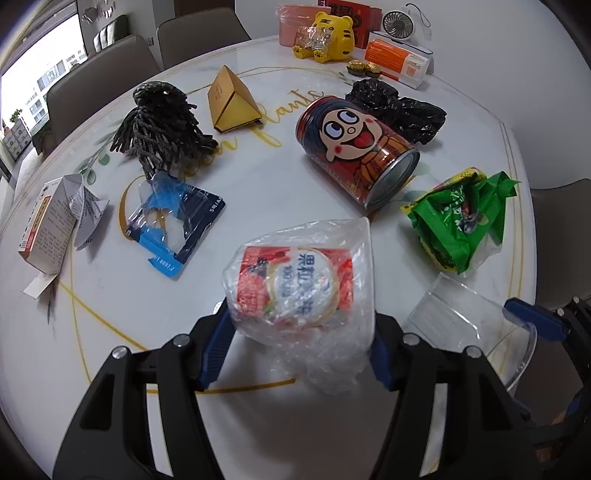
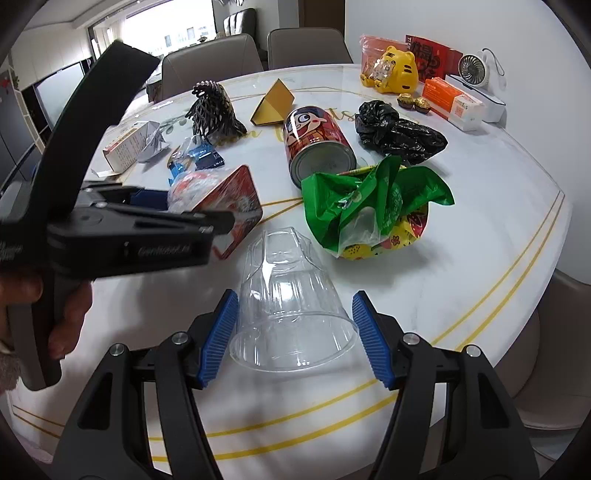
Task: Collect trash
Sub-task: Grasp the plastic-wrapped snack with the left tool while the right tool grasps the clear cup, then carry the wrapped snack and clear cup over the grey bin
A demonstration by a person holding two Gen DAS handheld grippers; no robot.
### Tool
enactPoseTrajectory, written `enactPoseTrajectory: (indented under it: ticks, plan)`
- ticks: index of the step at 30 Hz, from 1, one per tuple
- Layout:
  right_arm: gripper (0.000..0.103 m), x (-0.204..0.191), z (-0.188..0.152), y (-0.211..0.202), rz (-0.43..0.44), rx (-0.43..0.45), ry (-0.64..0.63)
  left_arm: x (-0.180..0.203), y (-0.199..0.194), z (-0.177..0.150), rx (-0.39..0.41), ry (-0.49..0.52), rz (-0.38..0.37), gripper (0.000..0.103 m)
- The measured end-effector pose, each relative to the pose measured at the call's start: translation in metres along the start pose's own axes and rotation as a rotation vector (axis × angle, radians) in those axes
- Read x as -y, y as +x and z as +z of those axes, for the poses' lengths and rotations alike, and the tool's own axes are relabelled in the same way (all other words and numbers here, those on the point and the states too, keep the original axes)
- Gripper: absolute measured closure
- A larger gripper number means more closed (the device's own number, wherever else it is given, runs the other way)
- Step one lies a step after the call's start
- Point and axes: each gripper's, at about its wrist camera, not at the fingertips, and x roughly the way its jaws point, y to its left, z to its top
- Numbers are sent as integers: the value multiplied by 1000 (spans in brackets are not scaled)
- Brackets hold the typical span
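My left gripper (image 1: 297, 339) is open around a red and white snack pack wrapped in clear plastic (image 1: 295, 284); its blue pads flank the pack on the white table (image 1: 258, 177). My right gripper (image 2: 293, 332) is open around a clear plastic cup (image 2: 288, 295) lying on its side, pads beside the rim, a small gap on each side. The cup also shows in the left wrist view (image 1: 461, 314). The left gripper body (image 2: 122, 229) shows in the right wrist view, over the wrapped pack (image 2: 218, 199).
Other trash lies on the table: a red cartoon can (image 1: 354, 144), a green wrapper (image 1: 461, 218), a black bag (image 1: 399, 107), black netting (image 1: 159, 125), a gold triangular box (image 1: 232, 99), a blue wrapper (image 1: 173, 218), a paper box (image 1: 51, 225). A yellow tiger toy (image 1: 328, 35) and boxes stand at the back.
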Motion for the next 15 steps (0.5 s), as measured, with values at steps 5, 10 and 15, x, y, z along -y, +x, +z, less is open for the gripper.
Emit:
enactPoseTrajectory:
  ticks: [5, 10, 15]
  plan:
    - [42, 1, 6, -3, 19, 10, 9, -2, -15, -13, 8, -9, 8, 40]
    - [42, -3, 10, -10, 41, 24, -2, -7, -35, -28, 18, -33, 23, 40]
    - [42, -13, 12, -21, 74, 42, -38, -12, -61, -45, 36, -72, 48, 40]
